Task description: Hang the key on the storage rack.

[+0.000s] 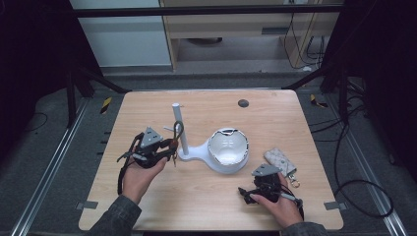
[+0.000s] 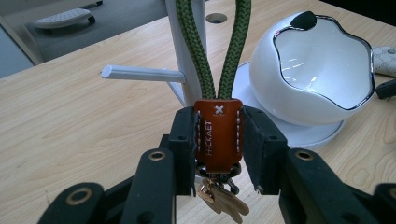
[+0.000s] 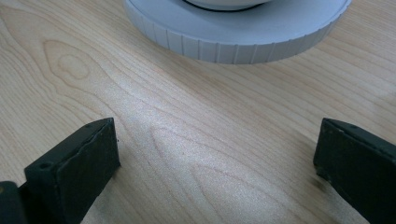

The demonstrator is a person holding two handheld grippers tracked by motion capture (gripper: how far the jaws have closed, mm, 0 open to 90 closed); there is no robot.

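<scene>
1. At the near right of the wooden surface (image 1: 275,118), a person's right hand rests with the right hand-held gripper (image 3: 215,163); its jaws stand wide apart with only bare wood between them, low over the surface.
2. Just to the far right of that hand lies a small patterned key pouch (image 1: 280,159) with a metal clip.
3. At the near left, the left hand holds the left hand-held gripper (image 2: 218,144), whose jaws are clamped on the two sides of an orange leather tab (image 2: 218,135).
4. The tab belongs to a key strap: a green cord loop (image 2: 194,46) rises from its top, and brass keys (image 2: 224,200) hang below it.
5. The strap is held above the surface, with the loop just in front of the white post (image 1: 179,129) of a stand, near a short white peg (image 2: 140,73) that sticks out sideways.
6. To the right of the post, on the stand's round base (image 3: 238,39), sits a white bowl (image 1: 227,150) with a wavy chrome rim.
7. At the far edge of the surface is a small dark round hole (image 1: 243,103).
</scene>
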